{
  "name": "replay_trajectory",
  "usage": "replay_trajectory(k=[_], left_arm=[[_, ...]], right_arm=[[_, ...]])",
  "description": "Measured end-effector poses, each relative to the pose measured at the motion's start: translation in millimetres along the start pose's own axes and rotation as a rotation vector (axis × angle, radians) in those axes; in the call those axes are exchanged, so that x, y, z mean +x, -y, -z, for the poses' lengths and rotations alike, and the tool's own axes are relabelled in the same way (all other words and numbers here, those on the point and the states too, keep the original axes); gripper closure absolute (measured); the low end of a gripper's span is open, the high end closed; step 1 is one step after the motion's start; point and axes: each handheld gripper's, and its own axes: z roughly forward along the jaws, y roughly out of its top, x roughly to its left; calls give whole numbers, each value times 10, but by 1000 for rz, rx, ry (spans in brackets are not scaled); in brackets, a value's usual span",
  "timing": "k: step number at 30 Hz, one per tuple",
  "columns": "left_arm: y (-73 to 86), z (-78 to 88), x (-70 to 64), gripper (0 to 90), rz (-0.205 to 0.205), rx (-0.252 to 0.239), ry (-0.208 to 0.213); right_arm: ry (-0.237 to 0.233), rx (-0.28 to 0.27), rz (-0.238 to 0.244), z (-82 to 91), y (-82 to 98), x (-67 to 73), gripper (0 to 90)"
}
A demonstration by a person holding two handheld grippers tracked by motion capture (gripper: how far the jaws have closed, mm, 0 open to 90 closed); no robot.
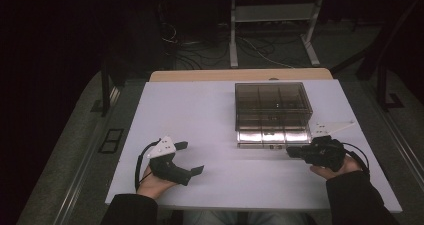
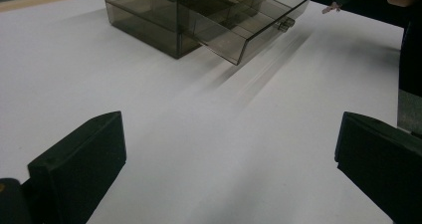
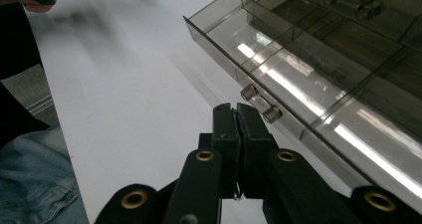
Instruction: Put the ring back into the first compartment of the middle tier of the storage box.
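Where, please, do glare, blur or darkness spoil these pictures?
Right gripper view: bright glare streaks on the smoky clear plastic drawer. Left gripper view: smeared shadows on the white table. High view: dim, the surroundings nearly black.

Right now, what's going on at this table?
A person sits at a white table with a gripper in each hand. A smoky clear drawer box stands on it with its bottom drawer pulled out. The right gripper, jaws shut with nothing visible between them, sits just in front of the drawer's handle, not clearly touching it. The left gripper rests apart on the table, jaws wide open.
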Motion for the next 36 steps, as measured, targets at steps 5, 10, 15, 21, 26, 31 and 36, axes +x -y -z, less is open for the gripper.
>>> replay_trajectory(k=[5,10,15,21,26,31,36], left_arm=[[4,7,0,0,4,-7,-3],[7,-1,-3,0,8,-6,-3],[8,-1,-5,0,9,-9,-4],[9,3,-3,0,12,-11,-7],[9,3,-4,0,13,-12,-7],[10,-3,-4,0,15,-13,-3],[10,0,-2,0,17,-14,-4]], right_arm=[[-6,-5,17,4,-65,13,869],[-15,-5,21,2,-112,13,869],[-23,9,38,-30,-192,34,869],[-32,18,61,-57,-305,59,869],[-34,15,76,-65,-375,66,869],[-36,17,80,-77,-431,63,869],[-38,16,87,-94,-474,56,869]])
